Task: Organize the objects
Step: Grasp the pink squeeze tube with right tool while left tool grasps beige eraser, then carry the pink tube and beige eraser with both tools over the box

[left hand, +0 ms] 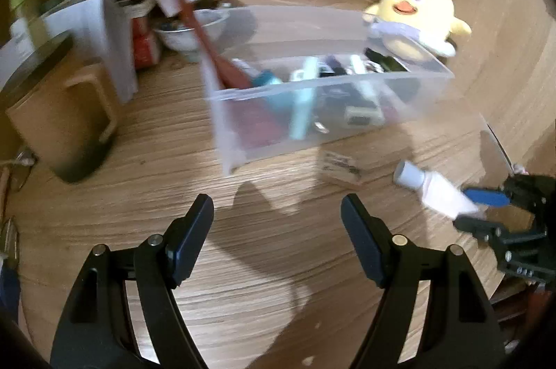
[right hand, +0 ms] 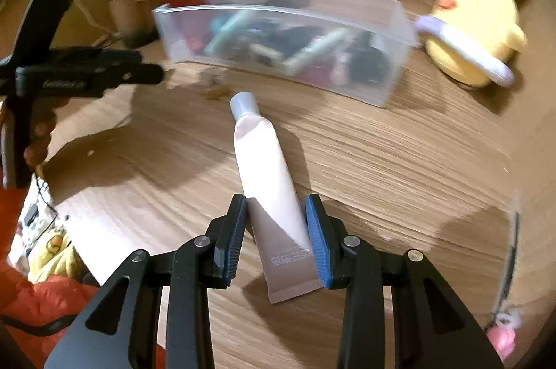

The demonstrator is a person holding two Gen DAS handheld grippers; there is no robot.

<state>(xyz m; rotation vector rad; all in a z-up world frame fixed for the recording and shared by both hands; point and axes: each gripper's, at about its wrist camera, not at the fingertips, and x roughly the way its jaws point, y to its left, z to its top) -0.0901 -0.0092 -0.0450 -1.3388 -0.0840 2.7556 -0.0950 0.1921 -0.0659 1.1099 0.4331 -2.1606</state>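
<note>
My right gripper [right hand: 276, 200] is shut on the lower end of a pale pink tube [right hand: 267, 160] with a grey cap, which lies low over the wooden table [right hand: 399, 178] and points toward a clear plastic bin [right hand: 278, 9]. The bin holds several cosmetics and small items. From the left wrist view the tube [left hand: 434, 190] shows at the right, pinched by the right gripper [left hand: 469, 211], with the bin [left hand: 330, 84] ahead. My left gripper [left hand: 277, 200] is open over bare table, nothing between its fingers.
A yellow plush chick [left hand: 417, 11] with bunny ears sits right of the bin. A small flat packet [left hand: 342, 167] lies before the bin. A tan mug [left hand: 59, 122], a bowl [left hand: 191, 28] and stacked clutter stand at the left. A hand [right hand: 38, 139] holds the left gripper.
</note>
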